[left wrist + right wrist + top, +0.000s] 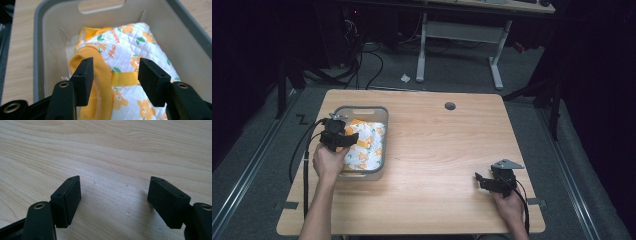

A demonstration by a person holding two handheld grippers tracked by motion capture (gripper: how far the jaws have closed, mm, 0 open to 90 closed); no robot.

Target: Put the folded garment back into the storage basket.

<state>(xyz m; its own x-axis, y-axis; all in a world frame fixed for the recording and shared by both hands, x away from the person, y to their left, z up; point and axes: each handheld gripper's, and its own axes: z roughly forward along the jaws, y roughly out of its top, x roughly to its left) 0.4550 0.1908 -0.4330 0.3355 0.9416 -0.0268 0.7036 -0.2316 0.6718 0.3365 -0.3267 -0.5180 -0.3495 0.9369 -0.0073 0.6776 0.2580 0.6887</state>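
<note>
From the high view I've got the left gripper (337, 134) parked over the grey plastic bin (384, 114) at the table's left side, right above the quilted white garment with orange flower print (367, 145) that's stuffed inside it. My right gripper (486, 181) is way off on the other side, low over the bare wooden table (442, 150), well apart from the bin.

Left gripper view: jaws are spread wide with nothing pinched. The garment (125, 50) sits right between and just ahead of them, with its yellow ribbed cuff (100, 82) next to the left jaw and a yellow strap (125, 78) running across the gap. The bin wall (50, 50) wraps around everything, and its handle slot is straight ahead.

Right gripper view: jaws gaping here too, just wood grain (107, 157) between and ahead of them.
</note>
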